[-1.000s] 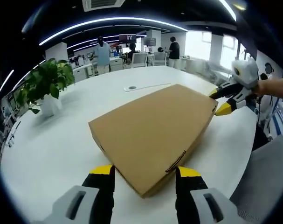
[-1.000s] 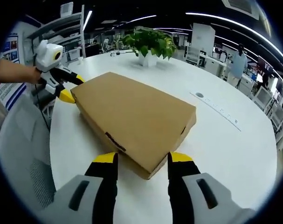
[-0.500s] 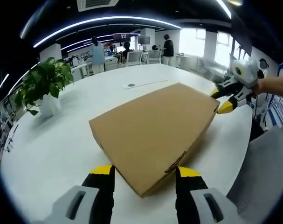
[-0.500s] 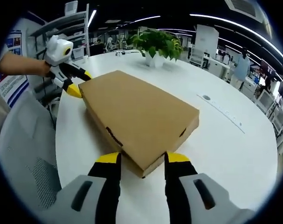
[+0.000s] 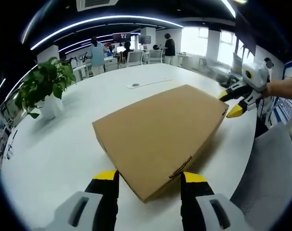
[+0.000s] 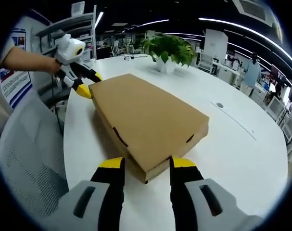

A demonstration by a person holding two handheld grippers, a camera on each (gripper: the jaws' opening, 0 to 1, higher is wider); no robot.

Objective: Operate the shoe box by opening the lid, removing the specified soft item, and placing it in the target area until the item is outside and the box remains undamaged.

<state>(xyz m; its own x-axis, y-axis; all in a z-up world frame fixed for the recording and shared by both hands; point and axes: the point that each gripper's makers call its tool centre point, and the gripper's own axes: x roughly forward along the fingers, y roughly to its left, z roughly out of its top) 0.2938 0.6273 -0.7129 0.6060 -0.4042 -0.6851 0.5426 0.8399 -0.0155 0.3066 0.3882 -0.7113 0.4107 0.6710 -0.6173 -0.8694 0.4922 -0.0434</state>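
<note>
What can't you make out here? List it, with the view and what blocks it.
- What the shoe box holds: the shut lid hides it in both views.
- Whether the left gripper touches the box corner: its own jaws cover the contact in the left gripper view.
- Same for the right gripper in the right gripper view.
- The small round thing on the table: too small to identify.

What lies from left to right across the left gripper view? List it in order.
plant → box → right gripper → chair
</note>
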